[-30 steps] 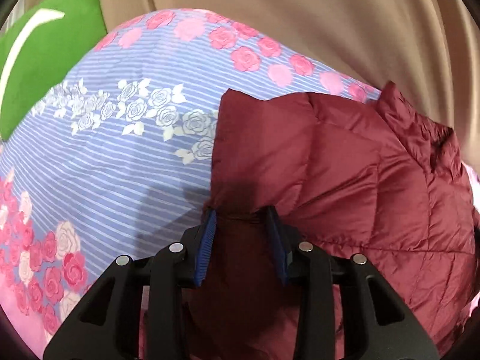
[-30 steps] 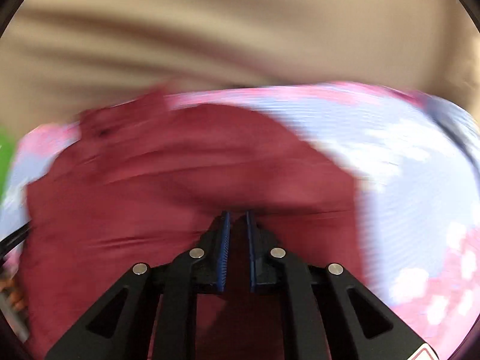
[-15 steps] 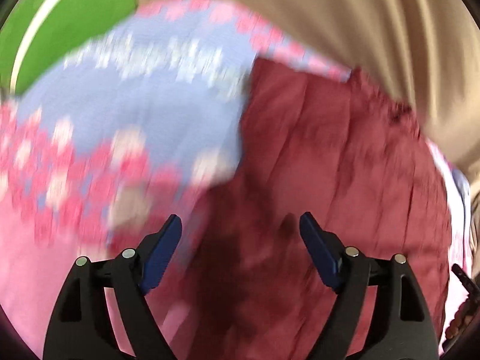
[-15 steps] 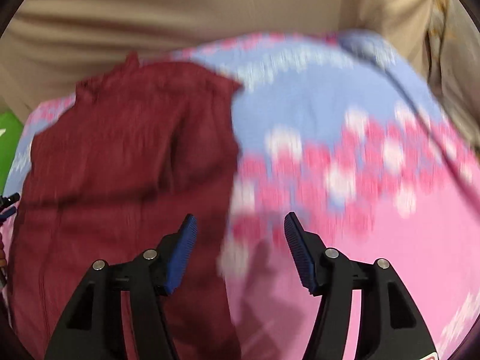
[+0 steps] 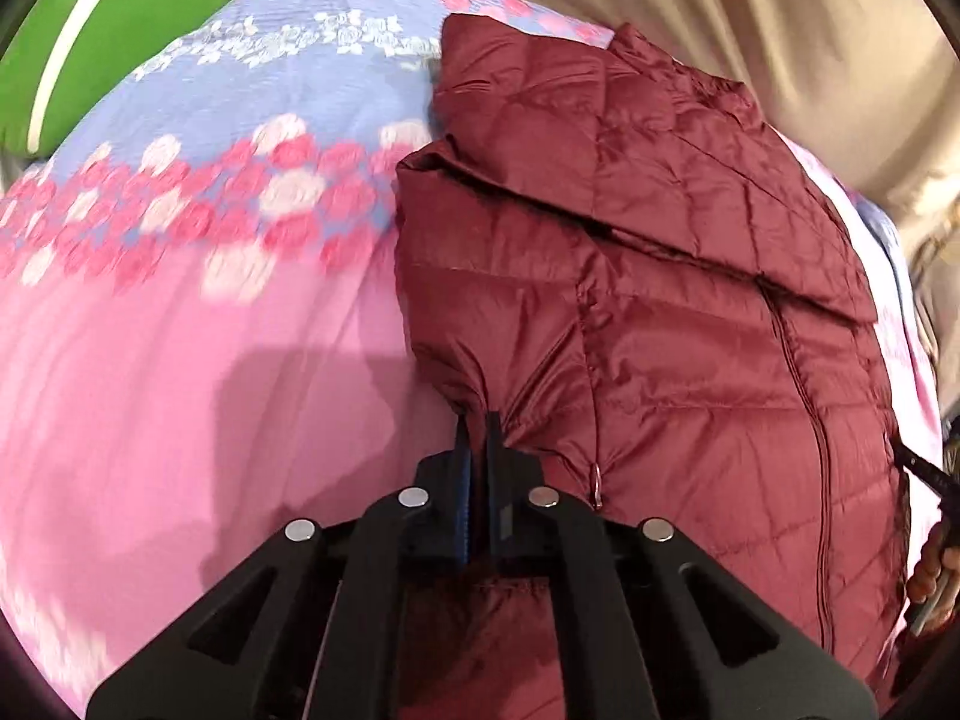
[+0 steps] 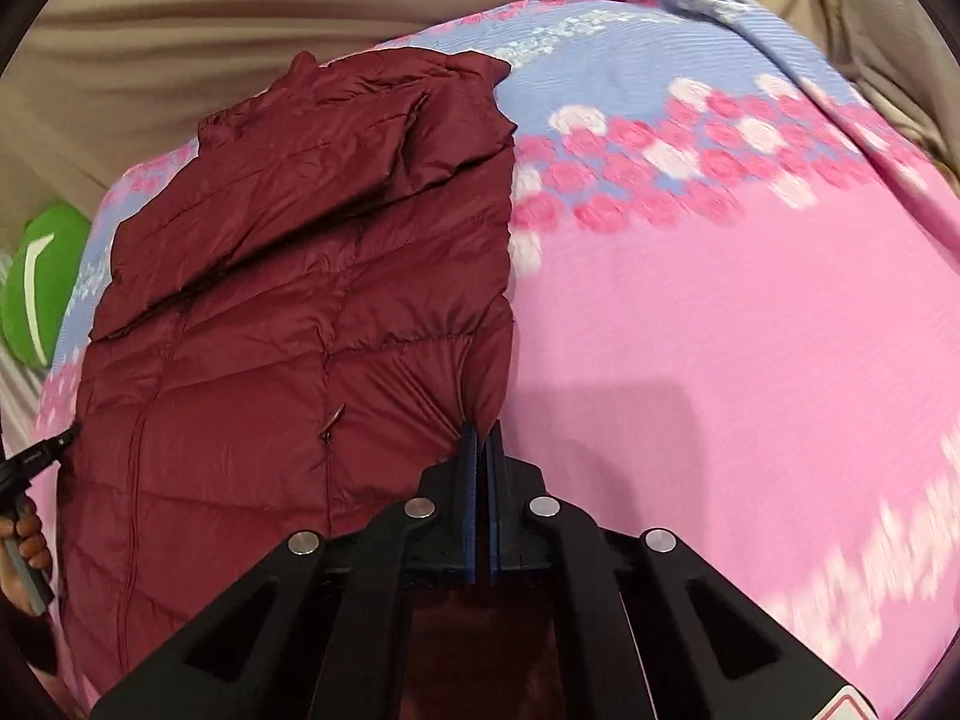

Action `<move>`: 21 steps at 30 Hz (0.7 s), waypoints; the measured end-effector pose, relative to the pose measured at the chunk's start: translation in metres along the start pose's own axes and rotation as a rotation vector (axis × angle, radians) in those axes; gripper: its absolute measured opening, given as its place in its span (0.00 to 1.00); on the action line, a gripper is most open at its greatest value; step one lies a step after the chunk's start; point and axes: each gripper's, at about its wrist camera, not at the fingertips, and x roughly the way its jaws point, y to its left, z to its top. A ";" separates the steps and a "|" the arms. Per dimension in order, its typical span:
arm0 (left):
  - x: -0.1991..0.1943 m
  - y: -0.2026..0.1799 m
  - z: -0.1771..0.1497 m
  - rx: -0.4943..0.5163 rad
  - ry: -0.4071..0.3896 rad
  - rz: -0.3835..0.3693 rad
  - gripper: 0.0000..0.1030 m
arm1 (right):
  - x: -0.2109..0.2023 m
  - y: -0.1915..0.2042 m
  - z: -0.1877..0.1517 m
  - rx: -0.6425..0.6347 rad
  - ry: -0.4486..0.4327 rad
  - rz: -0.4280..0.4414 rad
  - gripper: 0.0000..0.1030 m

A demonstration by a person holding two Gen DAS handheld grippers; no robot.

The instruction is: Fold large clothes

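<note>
Fingers [image 5: 461, 450] pinching jacket [image 5: 690, 312] hem corners.

a flowered bed against beige drapes

a bedspread [image 5: 180, 330] covered the whole bed, plain pink on its near part, then a band of pink and white roses, then pale blue stripes with small white flowers toward the far edge. behind it hung a beige curtain [image 6: 240, 6] in long soft folds, filling the far side in both views. a bright green cushion [image 5: 108, 30] with a white stripe lay at the far left corner of the bed. warm indoor light cast soft shadows on the pink cloth.
</note>
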 end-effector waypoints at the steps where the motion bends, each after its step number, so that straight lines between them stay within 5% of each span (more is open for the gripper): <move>1: -0.005 0.001 -0.008 0.010 0.013 -0.001 0.02 | -0.009 -0.004 -0.014 0.003 0.014 0.004 0.01; 5: -0.042 0.000 -0.064 0.067 0.063 0.010 0.04 | -0.040 -0.015 -0.065 0.006 0.066 0.022 0.04; 8: -0.070 -0.004 -0.067 0.051 0.019 0.010 0.07 | -0.062 -0.012 -0.071 -0.028 0.052 -0.041 0.17; 10: -0.087 -0.007 -0.046 0.024 -0.067 -0.028 0.11 | -0.078 -0.003 -0.049 -0.055 -0.047 -0.065 0.47; 12: -0.092 -0.019 -0.017 0.026 -0.140 -0.079 0.31 | -0.082 0.007 -0.022 -0.061 -0.127 -0.008 0.63; 13: -0.093 -0.026 -0.007 0.025 -0.176 -0.086 0.46 | -0.075 0.014 -0.001 -0.063 -0.157 0.015 0.63; 17: -0.059 -0.055 0.035 0.029 -0.209 -0.123 0.49 | -0.017 0.035 0.049 -0.078 -0.113 0.023 0.60; 18: -0.047 -0.061 0.035 0.025 -0.192 -0.115 0.49 | 0.000 0.039 0.055 -0.073 -0.075 0.035 0.40; 19: -0.029 -0.066 0.039 0.029 -0.163 -0.096 0.48 | 0.015 0.042 0.061 -0.067 -0.030 0.063 0.03; 21: -0.011 -0.069 0.038 0.038 -0.130 -0.061 0.46 | 0.028 0.053 0.066 -0.052 0.011 0.110 0.02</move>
